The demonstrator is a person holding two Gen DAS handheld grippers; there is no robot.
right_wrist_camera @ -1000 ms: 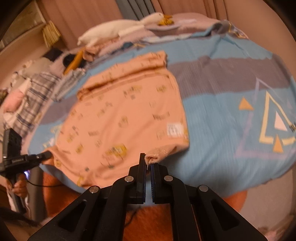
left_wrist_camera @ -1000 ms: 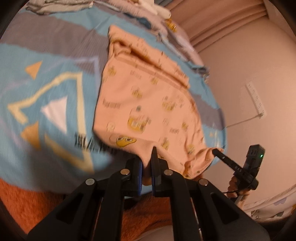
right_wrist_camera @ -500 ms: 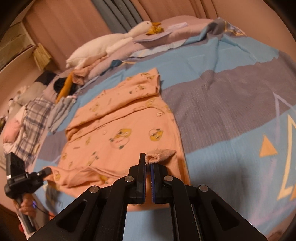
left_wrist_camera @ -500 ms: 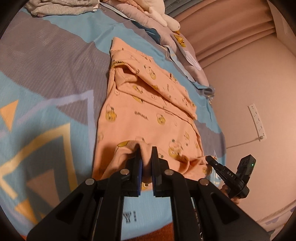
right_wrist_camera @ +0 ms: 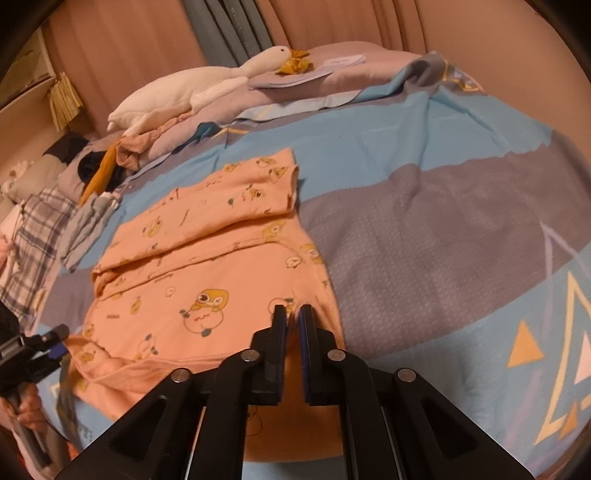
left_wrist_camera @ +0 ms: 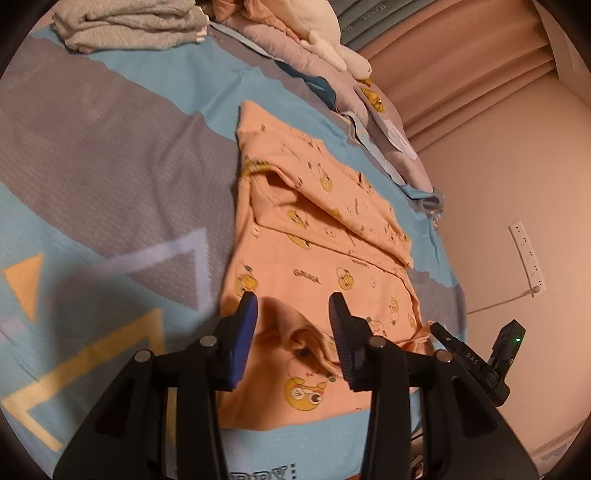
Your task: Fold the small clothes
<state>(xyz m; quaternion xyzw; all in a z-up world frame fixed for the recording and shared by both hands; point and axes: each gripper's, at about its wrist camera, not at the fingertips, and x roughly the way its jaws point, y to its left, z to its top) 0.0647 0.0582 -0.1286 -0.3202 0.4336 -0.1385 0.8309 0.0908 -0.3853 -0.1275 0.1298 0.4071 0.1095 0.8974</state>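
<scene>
My left gripper (left_wrist_camera: 293, 325): jaws spread wide over a bunched fold, gripping nothing | my right gripper (right_wrist_camera: 291, 325): jaws nearly together, pinching the hem of the peach garment (right_wrist_camera: 207, 266) | garment lies flat (cartoon print up) on the blue-grey bedspread (right_wrist_camera: 424, 206) | plush goose (right_wrist_camera: 207, 88) by the pillows.

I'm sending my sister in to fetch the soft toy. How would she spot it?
Look to the head of the bed, by the curtains. Along the mauve pillows lies a long white plush goose with an orange beak. Everything else there is folded or crumpled clothing.
</scene>
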